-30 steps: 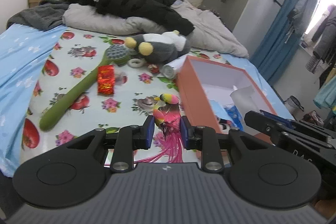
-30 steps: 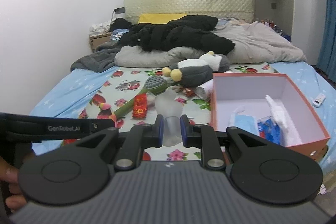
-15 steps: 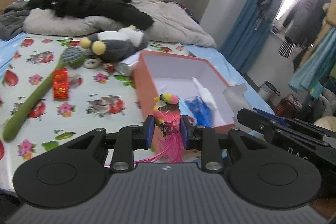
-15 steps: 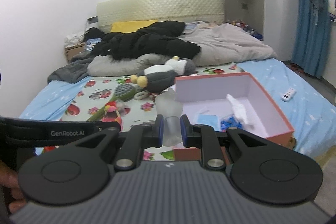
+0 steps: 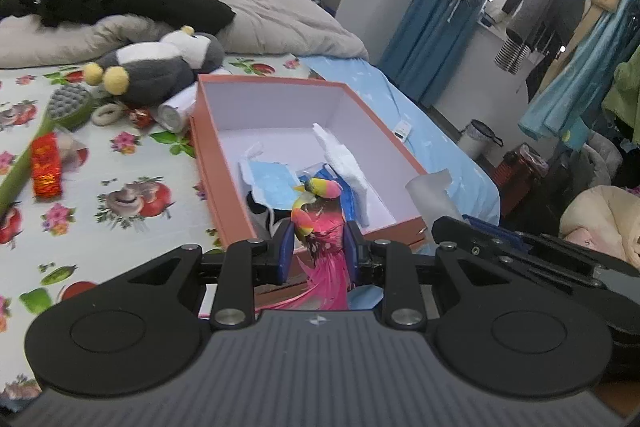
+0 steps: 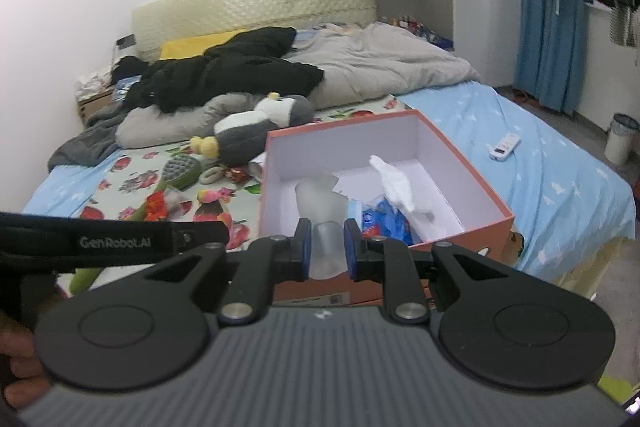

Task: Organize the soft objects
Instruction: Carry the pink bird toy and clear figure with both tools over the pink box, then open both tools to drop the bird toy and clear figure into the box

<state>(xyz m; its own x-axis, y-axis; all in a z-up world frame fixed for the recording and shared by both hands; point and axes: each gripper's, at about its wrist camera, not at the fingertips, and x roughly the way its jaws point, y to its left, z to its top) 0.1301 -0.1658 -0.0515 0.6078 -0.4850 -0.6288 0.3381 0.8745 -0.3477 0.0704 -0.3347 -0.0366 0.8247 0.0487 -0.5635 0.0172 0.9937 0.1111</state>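
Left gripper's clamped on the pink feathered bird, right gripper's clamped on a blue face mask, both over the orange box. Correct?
One error. The right gripper is clamped on a frosted translucent piece, not a face mask; the right wrist view shows it. The blue mask lies inside the orange box. The left gripper does hold the pink bird.

The left tongs (image 5: 316,247) tilt downward, their blue pads (image 5: 285,250) clamped on a pink feathered toy bird (image 5: 320,223). The right tongs (image 6: 323,247), just beside the left tongs and also pitched down, pinch a frosted soft plastic piece (image 6: 325,223). A hand (image 6: 18,367) shows behind the left tongs.
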